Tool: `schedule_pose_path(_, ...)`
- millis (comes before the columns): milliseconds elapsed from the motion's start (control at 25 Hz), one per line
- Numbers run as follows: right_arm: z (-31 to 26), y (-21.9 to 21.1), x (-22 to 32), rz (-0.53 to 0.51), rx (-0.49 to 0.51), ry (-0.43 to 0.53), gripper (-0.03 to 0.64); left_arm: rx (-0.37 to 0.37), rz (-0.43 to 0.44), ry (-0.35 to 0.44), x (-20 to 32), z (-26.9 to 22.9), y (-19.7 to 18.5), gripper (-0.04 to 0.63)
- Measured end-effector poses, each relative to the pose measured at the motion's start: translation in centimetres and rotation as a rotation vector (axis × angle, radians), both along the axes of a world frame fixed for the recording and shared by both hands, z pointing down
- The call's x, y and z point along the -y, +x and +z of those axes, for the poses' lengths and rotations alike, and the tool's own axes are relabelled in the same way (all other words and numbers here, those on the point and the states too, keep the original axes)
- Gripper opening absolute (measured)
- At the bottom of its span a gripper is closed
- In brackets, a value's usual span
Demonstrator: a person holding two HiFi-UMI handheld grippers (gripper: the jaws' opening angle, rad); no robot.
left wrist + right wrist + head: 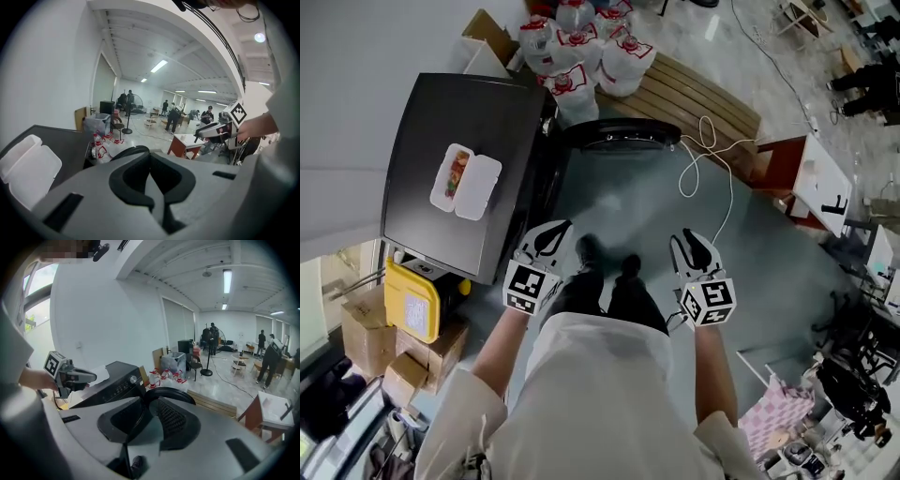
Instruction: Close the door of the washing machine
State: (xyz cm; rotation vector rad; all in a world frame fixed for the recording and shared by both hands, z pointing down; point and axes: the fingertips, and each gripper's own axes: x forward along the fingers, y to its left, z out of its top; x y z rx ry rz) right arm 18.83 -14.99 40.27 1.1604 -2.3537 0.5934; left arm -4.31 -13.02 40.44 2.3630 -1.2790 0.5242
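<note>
Left gripper point(553, 242) and right gripper point(692, 251) are clenched on nothing, just before the washing machine point(422, 131). Beyond them its door point(623, 136) juts open from the machine's front. It is likely rigid and swings lightly, so push the outer face near the free edge. It is round, dark and black-rimmed.
</note>
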Motion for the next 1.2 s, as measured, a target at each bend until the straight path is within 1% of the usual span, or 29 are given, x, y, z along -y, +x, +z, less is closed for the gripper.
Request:
schedule_pose_path(240,3.4,-0.1,4.0,-0.025,-0.035,-0.036,0.140,-0.003,-0.008,-0.040,2.7,3.2,0.2,0.009)
schedule_pose_path(560,8.6,1.0,9.2,-0.088,-0.051,-0.107,0.140,-0.004,-0.083,-0.095,5.4,6.9,2.1,0.009)
schedule_pose_path(800,14.0,2.0,14.3,-0.168,-0.087,-0.131,0.140,-0.013,-0.157,-0.142,7.6,11.6,3.5,0.009)
schedule_pose_path(1200,24.6,5.0,21.7,-0.272,-0.154,-0.157,0.140,-0.006,-0.223,-0.187,11.4,19.7,8.0,0.009)
